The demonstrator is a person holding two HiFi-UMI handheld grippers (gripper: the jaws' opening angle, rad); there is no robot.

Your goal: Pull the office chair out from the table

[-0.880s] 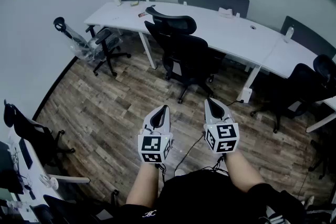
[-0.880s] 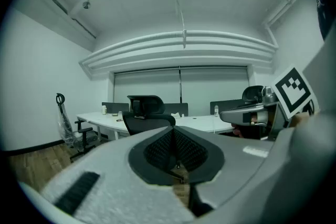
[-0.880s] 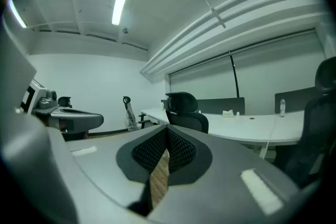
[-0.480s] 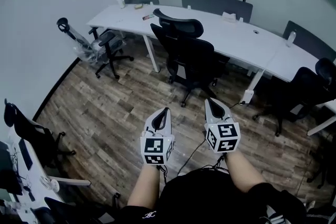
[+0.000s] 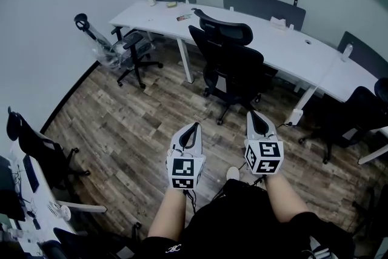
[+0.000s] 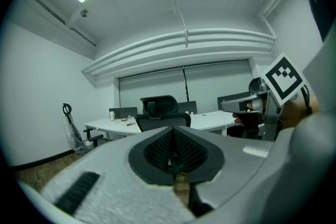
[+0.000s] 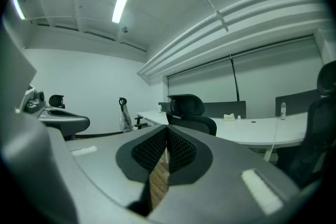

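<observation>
Office chair [image 5: 233, 63] stands at the near edge of the table [image 5: 291, 48]. Left gripper [image 5: 194, 128] and right gripper [image 5: 252, 115] are both clenched empty, well short of it.

The left gripper [image 5: 193, 128] and right gripper [image 5: 253, 115] are held out side by side in front of the body, near each other but apart. Both point forward and roughly level, the right a little further ahead. Each has its jaws closed together with nothing between them, and the bare left forearm [image 5: 167, 215] and right forearm [image 5: 284, 198] reach straight out behind them.
</observation>
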